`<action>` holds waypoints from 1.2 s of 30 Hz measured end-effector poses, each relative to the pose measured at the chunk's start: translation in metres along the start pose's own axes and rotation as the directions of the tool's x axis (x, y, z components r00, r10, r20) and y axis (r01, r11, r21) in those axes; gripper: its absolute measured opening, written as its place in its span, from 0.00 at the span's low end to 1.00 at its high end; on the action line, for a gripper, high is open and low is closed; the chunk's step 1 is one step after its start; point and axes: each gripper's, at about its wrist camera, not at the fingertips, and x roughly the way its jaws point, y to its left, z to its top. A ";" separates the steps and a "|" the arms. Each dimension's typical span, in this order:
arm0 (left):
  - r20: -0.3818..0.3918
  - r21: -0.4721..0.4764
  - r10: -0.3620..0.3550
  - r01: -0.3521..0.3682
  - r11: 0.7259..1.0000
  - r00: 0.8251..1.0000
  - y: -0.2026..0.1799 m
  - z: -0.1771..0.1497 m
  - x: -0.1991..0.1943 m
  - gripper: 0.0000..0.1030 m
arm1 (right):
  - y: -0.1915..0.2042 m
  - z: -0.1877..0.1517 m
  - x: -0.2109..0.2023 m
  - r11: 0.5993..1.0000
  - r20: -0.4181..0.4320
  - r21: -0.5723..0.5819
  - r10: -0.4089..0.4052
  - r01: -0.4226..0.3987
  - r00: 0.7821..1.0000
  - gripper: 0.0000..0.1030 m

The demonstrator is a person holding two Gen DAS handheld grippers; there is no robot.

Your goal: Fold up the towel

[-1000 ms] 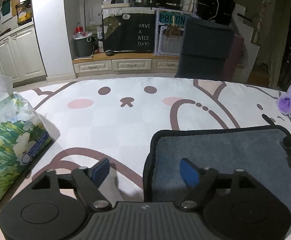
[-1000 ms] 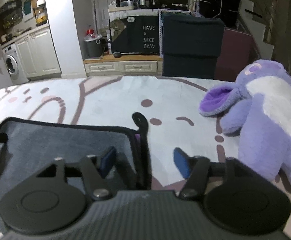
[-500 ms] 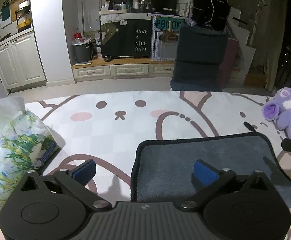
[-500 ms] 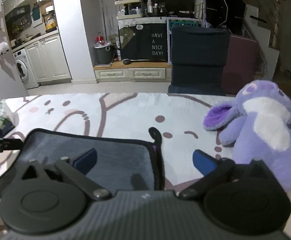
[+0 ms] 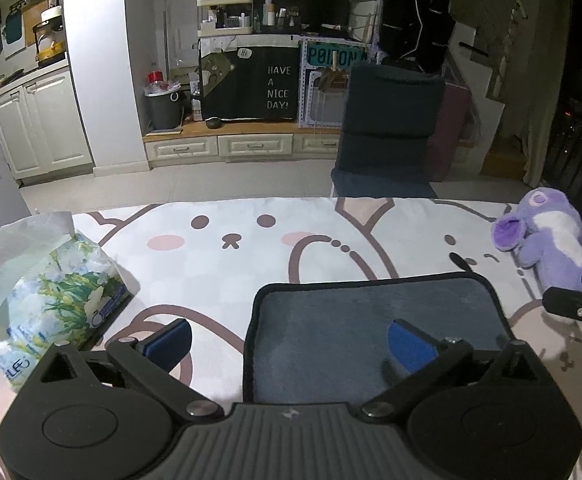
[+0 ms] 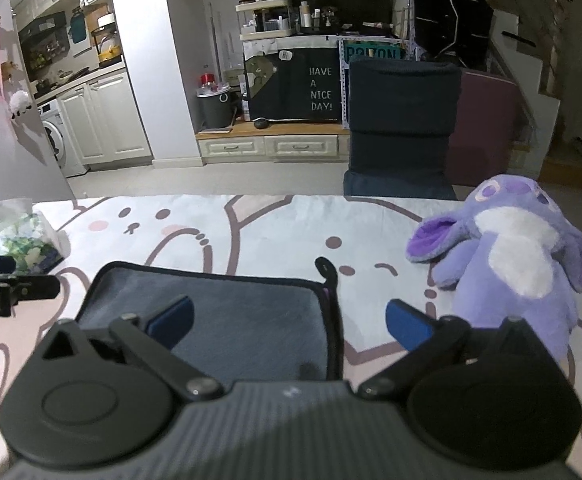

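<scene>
A dark grey towel (image 5: 375, 332) with black trim lies flat on the cartoon-print cloth, folded into a rectangle; it also shows in the right wrist view (image 6: 231, 316). My left gripper (image 5: 289, 340) is open and empty above the towel's left edge, its right pad over the towel. My right gripper (image 6: 289, 322) is open and empty above the towel's right edge, where a black hanging loop (image 6: 327, 270) sticks out. Each gripper's tip shows at the edge of the other's view.
A tissue pack (image 5: 47, 296) with a floral print lies at the left of the cloth. A purple plush toy (image 6: 519, 256) lies at the right. The far edge of the table (image 5: 291, 202) faces a dark chair (image 5: 391, 124) and kitchen cabinets.
Both grippers have opened wider and pulled back and up from the towel. The towel lies still where it was.
</scene>
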 end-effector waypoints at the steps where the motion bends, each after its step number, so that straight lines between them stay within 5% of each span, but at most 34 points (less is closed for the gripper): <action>1: 0.000 0.002 0.001 -0.001 1.000 1.000 -0.001 -0.001 -0.004 1.00 | 0.001 -0.001 -0.004 1.000 0.001 -0.002 -0.003 0.003 1.000 1.00; 36: 0.048 0.017 -0.029 0.028 0.999 0.998 -0.029 -0.050 -0.133 1.00 | 0.029 -0.043 -0.125 0.999 0.036 -0.041 -0.010 0.012 0.999 1.00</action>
